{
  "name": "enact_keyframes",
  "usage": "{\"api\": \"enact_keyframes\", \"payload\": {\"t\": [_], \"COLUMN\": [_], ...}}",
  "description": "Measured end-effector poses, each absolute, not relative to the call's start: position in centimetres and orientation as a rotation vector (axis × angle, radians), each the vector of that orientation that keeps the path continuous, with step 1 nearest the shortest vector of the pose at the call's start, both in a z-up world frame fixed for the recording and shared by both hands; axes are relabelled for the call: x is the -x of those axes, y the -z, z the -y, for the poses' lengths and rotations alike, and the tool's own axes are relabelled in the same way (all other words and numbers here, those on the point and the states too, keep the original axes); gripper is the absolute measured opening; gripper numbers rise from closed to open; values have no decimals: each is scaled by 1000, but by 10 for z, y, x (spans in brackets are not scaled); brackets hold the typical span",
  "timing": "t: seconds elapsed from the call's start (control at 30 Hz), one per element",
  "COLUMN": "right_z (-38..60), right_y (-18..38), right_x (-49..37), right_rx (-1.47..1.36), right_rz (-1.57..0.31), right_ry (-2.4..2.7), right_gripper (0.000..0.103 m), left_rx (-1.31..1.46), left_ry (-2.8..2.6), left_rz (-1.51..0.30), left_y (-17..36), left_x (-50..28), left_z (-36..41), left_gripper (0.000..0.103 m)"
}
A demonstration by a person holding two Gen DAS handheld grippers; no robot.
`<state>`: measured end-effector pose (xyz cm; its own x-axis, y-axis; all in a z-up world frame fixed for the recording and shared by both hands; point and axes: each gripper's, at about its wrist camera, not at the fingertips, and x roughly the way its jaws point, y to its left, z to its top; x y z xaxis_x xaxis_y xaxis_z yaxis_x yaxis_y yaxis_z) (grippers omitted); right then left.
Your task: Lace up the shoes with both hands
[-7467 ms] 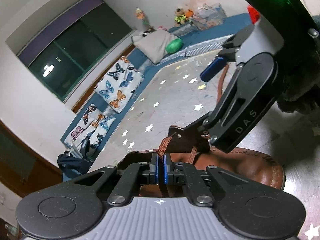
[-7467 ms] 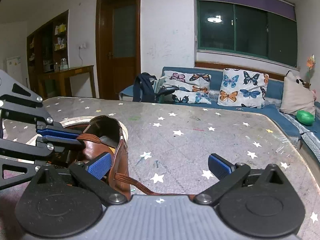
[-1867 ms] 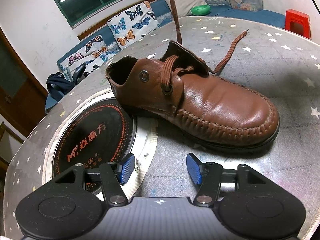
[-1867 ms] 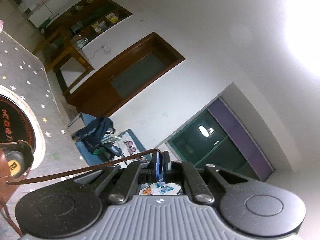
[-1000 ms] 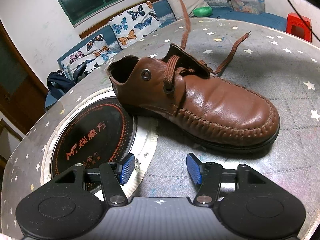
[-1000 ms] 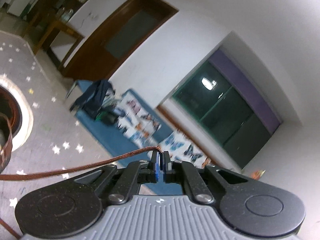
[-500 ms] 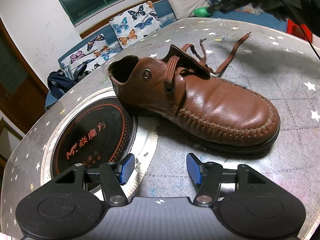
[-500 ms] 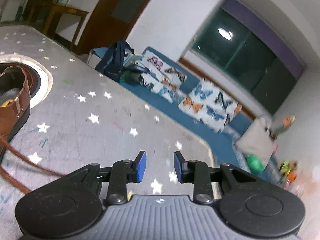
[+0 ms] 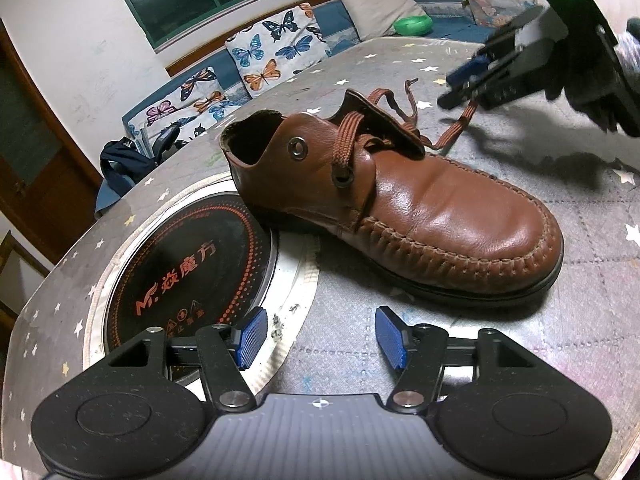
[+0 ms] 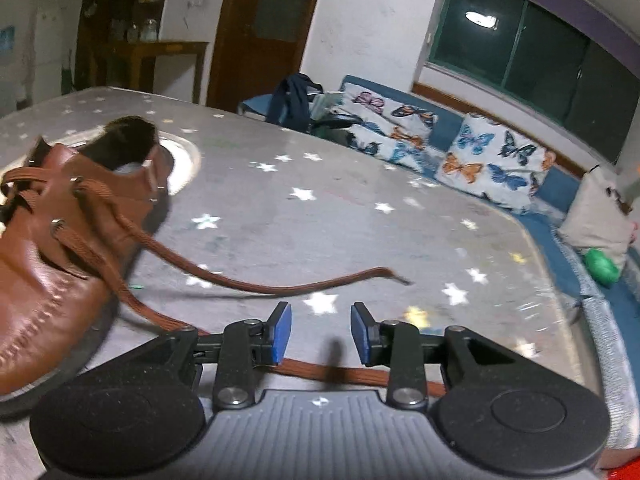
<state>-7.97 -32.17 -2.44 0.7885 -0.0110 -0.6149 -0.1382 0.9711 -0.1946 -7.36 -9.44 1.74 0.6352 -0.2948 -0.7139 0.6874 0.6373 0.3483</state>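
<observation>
A brown leather shoe [image 9: 400,200] lies on the star-patterned table [image 9: 580,320], toe toward the right. Its brown lace [image 9: 348,140] runs through the eyelets, and both loose ends trail onto the table behind it. My left gripper [image 9: 316,338] hovers in front of the shoe, open and empty. My right gripper [image 10: 320,334] sits low over the table beyond the shoe [image 10: 48,264], its jaws opening with nothing pressed between them. One lace end [image 10: 280,286] lies ahead of its fingertips; the other lace end [image 10: 352,374] passes beneath them. In the left wrist view the right gripper [image 9: 460,88] shows at upper right.
A round black induction cooktop [image 9: 180,272] is set into the table left of the shoe's heel. Behind the table runs a blue sofa [image 10: 448,120] with butterfly cushions [image 9: 276,48]. A dark bag [image 10: 296,96] rests on it. A wooden door [image 10: 264,32] stands behind.
My right gripper let go of the lace, came down from high up to just over the table, and its jaws opened. The lace end dropped onto the table. The left gripper stayed still.
</observation>
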Motion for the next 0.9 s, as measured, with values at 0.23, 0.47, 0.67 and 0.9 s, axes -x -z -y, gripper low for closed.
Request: {"api": "enact_keyframes", "payload": {"t": [0.23,0.47,0.67,0.9], "right_z": [313,315,338,394], "right_y": [32,32,7,8], "right_x": [113,156,197,209], "right_rx": [291,276,46,-284], "right_rz": [-641,-610,-564,-654], "right_ry": [-139,-155,-58,104], "right_gripper": [33,39,42,47], "left_rx": [-651,-644,-643,-625], "left_ry": [614,617,620,628], "left_rz": [-658,-653,-647,-645], "left_y": [-17,-17,-16,-16], "left_x": [73,73,74,73], "left_z": [92,90,89,86], "left_gripper": [65,66,66,68]}}
